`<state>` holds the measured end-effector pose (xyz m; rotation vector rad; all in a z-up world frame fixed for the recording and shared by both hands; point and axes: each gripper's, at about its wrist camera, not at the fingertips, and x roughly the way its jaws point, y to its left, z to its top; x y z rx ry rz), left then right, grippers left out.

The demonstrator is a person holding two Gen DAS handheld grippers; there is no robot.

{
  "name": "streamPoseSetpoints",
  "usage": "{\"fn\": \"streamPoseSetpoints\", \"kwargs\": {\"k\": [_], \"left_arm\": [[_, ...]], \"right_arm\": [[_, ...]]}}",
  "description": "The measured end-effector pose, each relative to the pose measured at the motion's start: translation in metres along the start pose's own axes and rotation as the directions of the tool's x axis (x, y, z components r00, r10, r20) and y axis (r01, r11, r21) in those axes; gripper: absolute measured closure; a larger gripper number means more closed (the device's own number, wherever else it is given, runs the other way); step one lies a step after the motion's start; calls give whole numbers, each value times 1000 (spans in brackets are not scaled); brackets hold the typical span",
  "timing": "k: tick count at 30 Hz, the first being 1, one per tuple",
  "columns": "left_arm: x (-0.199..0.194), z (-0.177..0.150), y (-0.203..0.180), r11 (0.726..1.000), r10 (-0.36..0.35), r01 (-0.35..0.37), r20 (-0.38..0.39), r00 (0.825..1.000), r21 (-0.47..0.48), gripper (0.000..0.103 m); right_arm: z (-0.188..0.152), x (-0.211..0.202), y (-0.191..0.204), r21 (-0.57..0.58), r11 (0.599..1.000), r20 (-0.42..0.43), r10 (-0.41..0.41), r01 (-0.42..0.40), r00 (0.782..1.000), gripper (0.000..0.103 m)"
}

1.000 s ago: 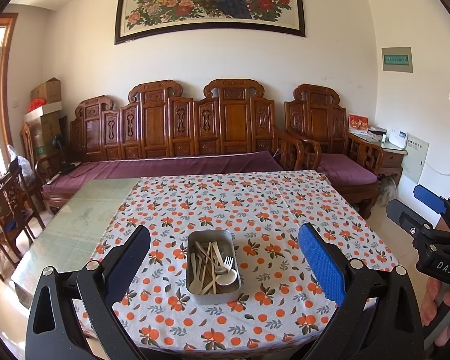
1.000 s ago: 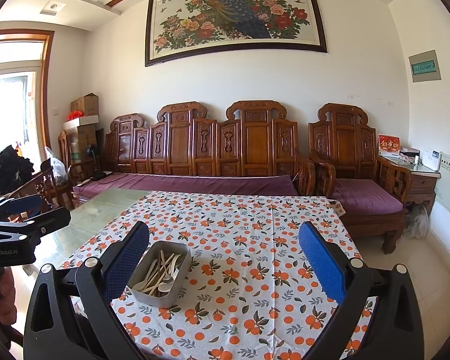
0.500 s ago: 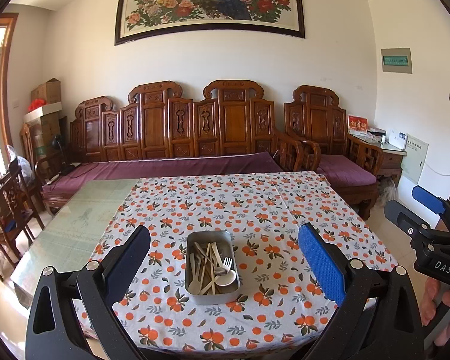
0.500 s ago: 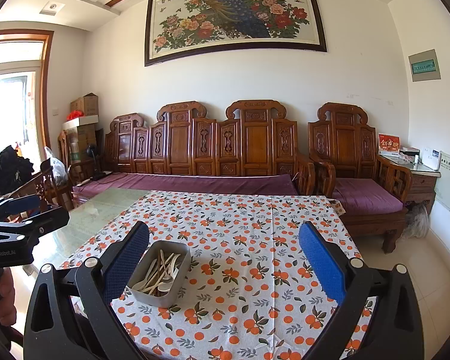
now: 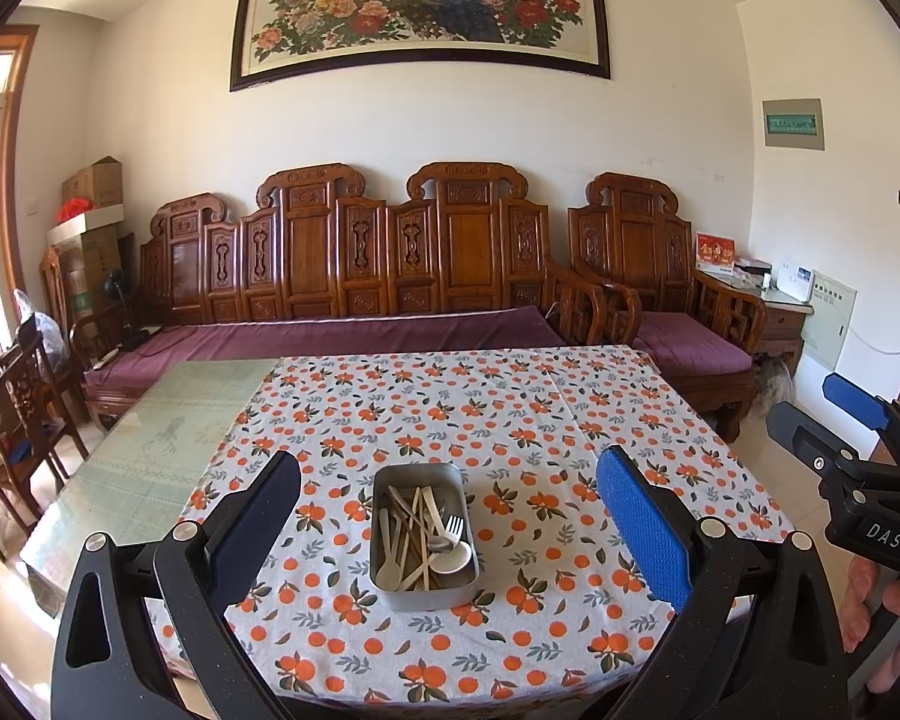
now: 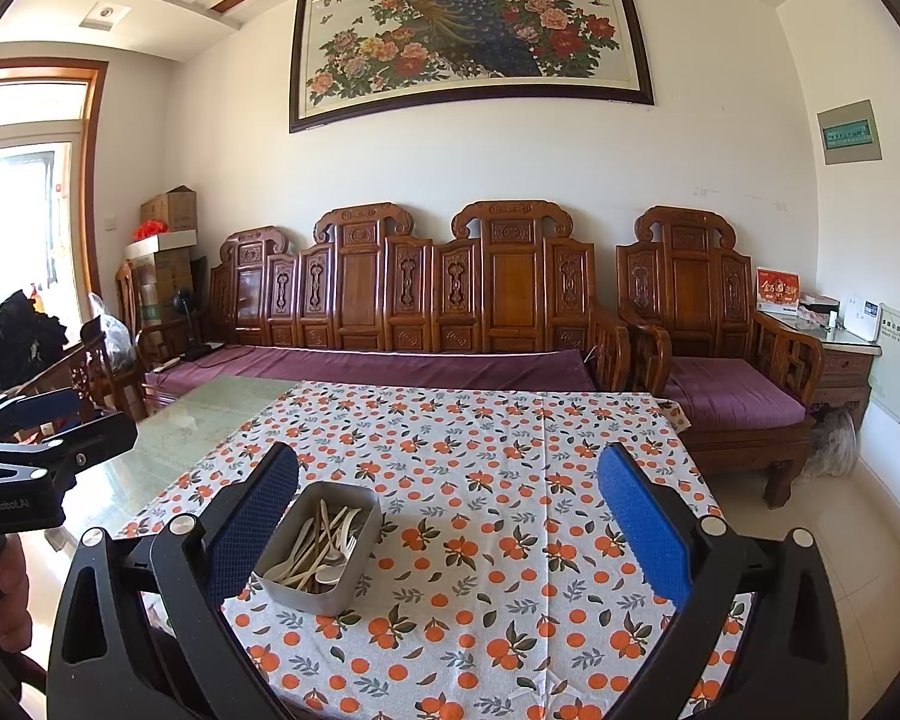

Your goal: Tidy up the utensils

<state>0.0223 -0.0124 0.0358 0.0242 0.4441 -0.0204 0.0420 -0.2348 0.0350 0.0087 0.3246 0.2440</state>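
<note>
Your left tool (image 5: 447,516) hangs wide open above the near edge of the desk (image 5: 600,420), its blue pads far apart and holding nothing. Your right tool (image 6: 447,516) is spread just as wide and is empty too; in the left view it shows at the right edge (image 5: 834,420), off the desk's side. Between the left tool's fingers sits the metal tin (image 5: 423,534), resting on the orange-print tablecloth (image 5: 510,408) near the front of the desk. From the right view the tin (image 6: 321,549) lies just beside the left pad. Inside it you have a jumble of pale utensils (image 5: 414,531): a white fork (image 5: 455,527), a white spoon (image 5: 453,558) and several wooden pieces crossing each other. Beyond the cloth, a carved wooden sofa (image 5: 390,252) with purple cushions stands against the wall.
</note>
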Motion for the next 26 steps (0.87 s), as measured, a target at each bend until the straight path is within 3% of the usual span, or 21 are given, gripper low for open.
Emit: {"fn": "streamPoseSetpoints", "kwargs": {"k": [26], "left_arm": [[1,5,-7,1000,-7,7,5,1000,-3,8]], "right_arm": [[2,-3,1,3,1000,3,-2,2,1000,3]]}}
